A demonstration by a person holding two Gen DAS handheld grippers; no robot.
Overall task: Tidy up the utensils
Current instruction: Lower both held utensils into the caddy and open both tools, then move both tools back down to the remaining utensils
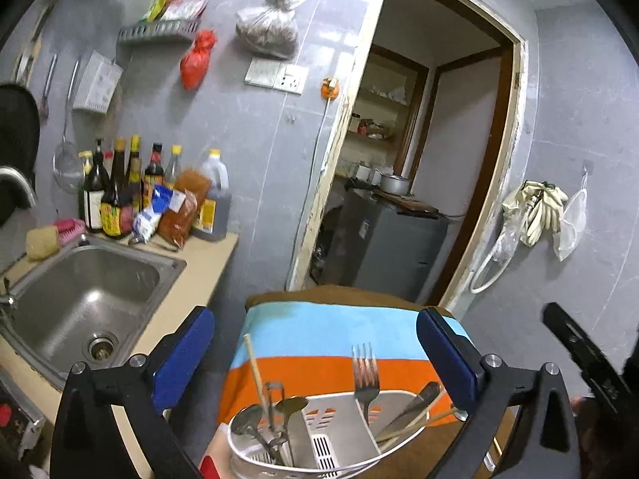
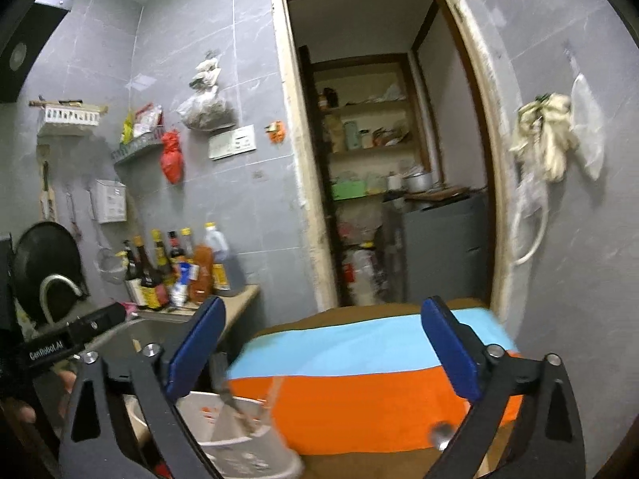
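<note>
The left hand-held gripper [image 1: 315,359] points forward and slightly down, its two blue-padded fingers [image 1: 183,355] spread wide with nothing pressed between them. The right hand-held gripper [image 2: 323,353] also points forward, tilted a little down, its blue pads [image 2: 451,349] just as wide apart and gripping nothing. In the left wrist view, the right hand-held gripper's black body shows at the right edge.

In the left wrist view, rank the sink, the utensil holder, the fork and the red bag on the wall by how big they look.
1. sink
2. utensil holder, nearer the camera, so its rank against the sink is unsure
3. fork
4. red bag, much like the fork and farther away
</note>
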